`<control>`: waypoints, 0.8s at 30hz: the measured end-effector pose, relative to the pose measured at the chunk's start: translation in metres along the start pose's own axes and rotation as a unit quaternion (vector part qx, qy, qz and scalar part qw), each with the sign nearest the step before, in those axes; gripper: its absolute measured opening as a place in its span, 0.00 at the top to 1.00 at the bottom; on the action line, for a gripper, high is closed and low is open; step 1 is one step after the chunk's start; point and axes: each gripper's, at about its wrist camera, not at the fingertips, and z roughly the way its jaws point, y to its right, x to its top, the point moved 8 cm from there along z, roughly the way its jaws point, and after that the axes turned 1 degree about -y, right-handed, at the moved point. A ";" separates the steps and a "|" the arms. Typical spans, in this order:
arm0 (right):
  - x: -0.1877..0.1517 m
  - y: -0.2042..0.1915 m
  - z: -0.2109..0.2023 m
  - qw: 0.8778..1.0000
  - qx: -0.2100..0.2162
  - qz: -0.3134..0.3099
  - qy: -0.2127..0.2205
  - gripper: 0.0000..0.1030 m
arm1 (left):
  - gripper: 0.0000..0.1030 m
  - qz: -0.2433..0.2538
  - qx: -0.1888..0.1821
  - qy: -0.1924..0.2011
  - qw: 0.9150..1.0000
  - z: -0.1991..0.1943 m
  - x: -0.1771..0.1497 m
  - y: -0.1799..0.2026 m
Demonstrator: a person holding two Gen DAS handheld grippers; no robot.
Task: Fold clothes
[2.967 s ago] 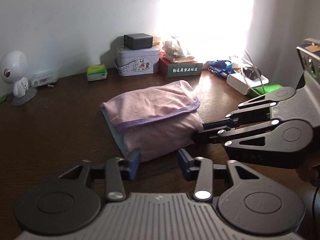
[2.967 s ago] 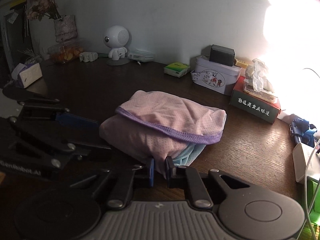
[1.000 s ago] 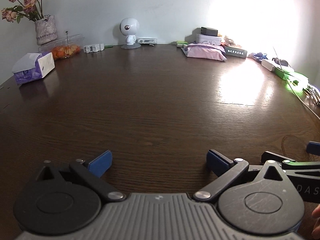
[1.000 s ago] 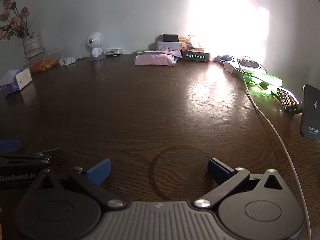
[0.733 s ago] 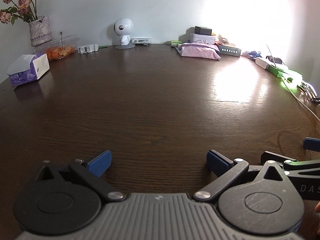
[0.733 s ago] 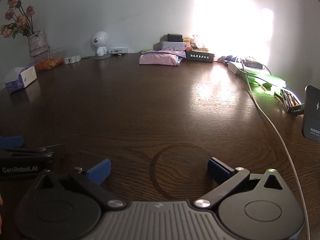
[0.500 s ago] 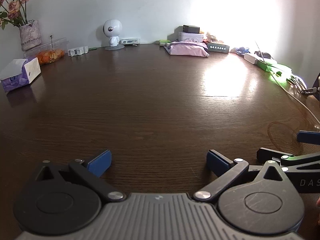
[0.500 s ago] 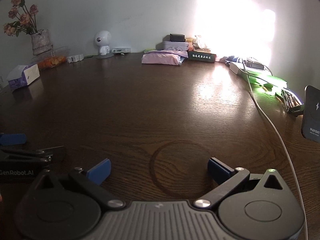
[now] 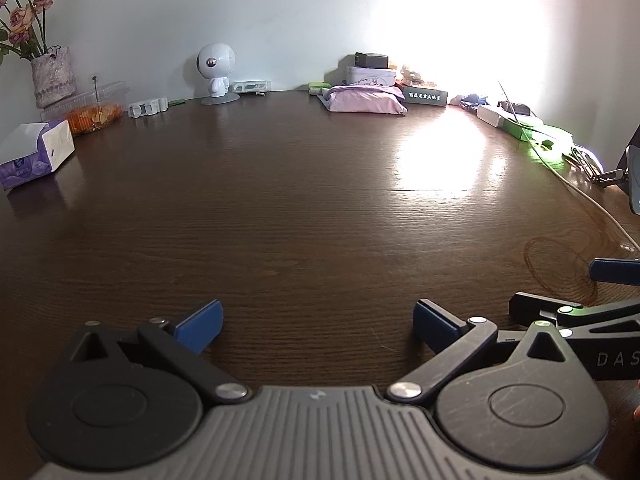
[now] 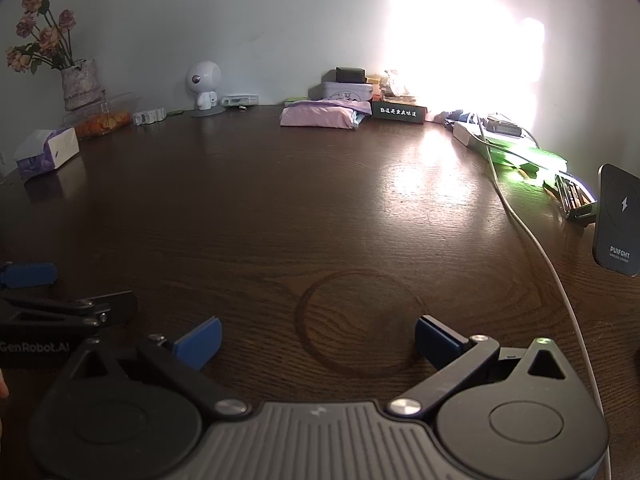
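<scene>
The left gripper [image 9: 316, 322] sits at the bottom of the left wrist view with its blue-padded fingers [image 9: 199, 326] spread wide apart and nothing between them, only bare dark wooden table [image 9: 304, 216]. The right gripper [image 10: 318, 338] fills the bottom of the right wrist view in the same way: jaws wide open, holding nothing, with a faint ring mark [image 10: 360, 320] in the wood just beyond its fingertips.

Each gripper shows at the edge of the other's picture: the right one at the lower right of the left wrist view, the left one at the lower left of the right wrist view.

The folded pink garment [image 9: 366, 101] lies at the far edge of the table, upper centre of both frames, well apart from both grippers. In the right wrist view a light blue layer peeks out at its right end [image 10: 357, 119]. Just behind it stands a tin box [image 10: 347, 90] with a dark block [image 10: 351, 75] on top, and just to its right a dark tissue box [image 10: 399, 112] with white lettering.

Along the far left are a vase of dried roses [image 10: 80, 80], a clear container of orange food [image 9: 94, 114], a purple tissue box [image 9: 34, 156] and a small white robot figure [image 9: 216, 70]. At the right edge a white cable [image 10: 552, 264] crosses the table past a dark wireless charger stand [image 10: 618, 220]. Bright glare washes out the wall at upper right.
</scene>
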 end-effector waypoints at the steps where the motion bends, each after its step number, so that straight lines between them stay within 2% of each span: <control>1: 0.000 0.000 0.000 1.000 0.000 0.000 0.000 0.00 | 0.01 0.000 -0.001 0.000 1.000 0.000 0.000 0.000; 11: 0.000 0.001 0.001 1.000 0.001 0.000 0.000 0.00 | 0.00 0.017 -0.019 -0.006 1.000 0.007 0.006 -0.003; 24: 0.000 0.001 0.001 1.000 0.001 0.000 0.000 0.00 | 0.01 -0.004 0.006 -0.007 1.000 0.006 0.005 0.006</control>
